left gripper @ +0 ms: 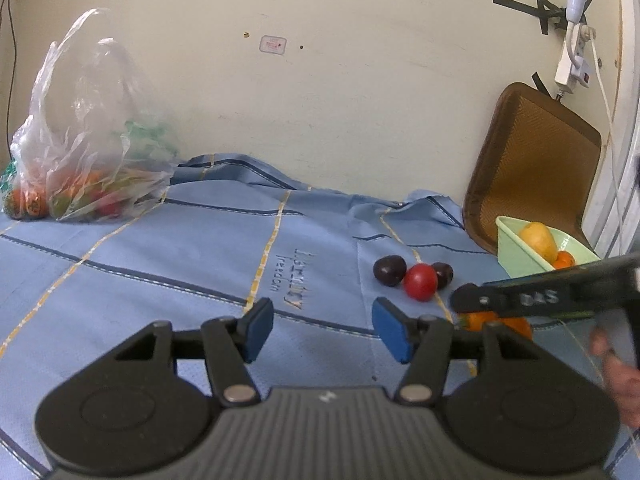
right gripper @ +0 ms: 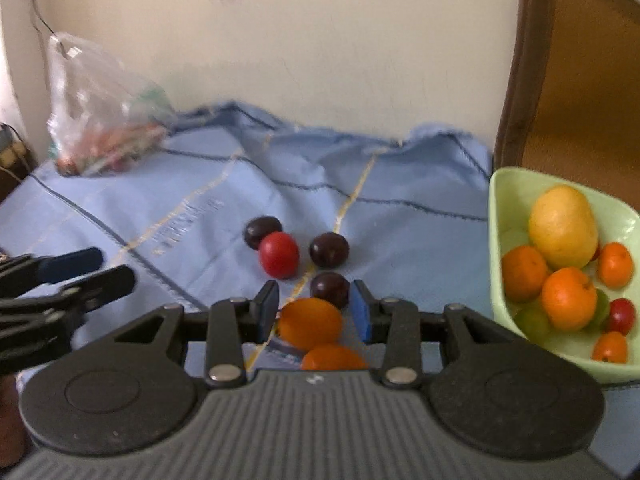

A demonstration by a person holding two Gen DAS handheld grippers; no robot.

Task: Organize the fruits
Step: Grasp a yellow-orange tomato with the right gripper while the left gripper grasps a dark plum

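Right gripper (right gripper: 314, 310) sits low over the blue checked cloth (right gripper: 224, 208), jaws parted around an orange fruit (right gripper: 310, 322), one blue pad (right gripper: 267, 307) on each side of it. Gap to the pads looks small, but whether they touch the skin I cannot tell. The fruit is smooth, oval, glossy orange, lying on the cloth. A second orange fruit (right gripper: 332, 357) lies right behind it, touching or nearly so, partly hidden by the gripper body.

Just beyond the pads: a dark plum (right gripper: 330, 289), touching or just beside the first orange. Further out are another dark plum (right gripper: 329, 249), a red round fruit (right gripper: 279, 255) and a third dark plum (right gripper: 262, 230) pressed against its far side.

Pale green bowl (right gripper: 496, 208) on the right holds a large yellow mango (right gripper: 563, 226), several small oranges (right gripper: 568, 298), a red fruit (right gripper: 622, 315) and something green (partly buried, can't identify).

Left gripper (left gripper: 322, 326) hovers over bare cloth, jaws wide, nothing between them. From its view the right gripper comes in from the right over the orange fruit, with the plums and red fruit clustered just beyond.

Clear plastic bag (left gripper: 84, 140) with mixed fruit stands at the far left by the wall. A brown tray (left gripper: 536, 160) leans on the wall behind the bowl.
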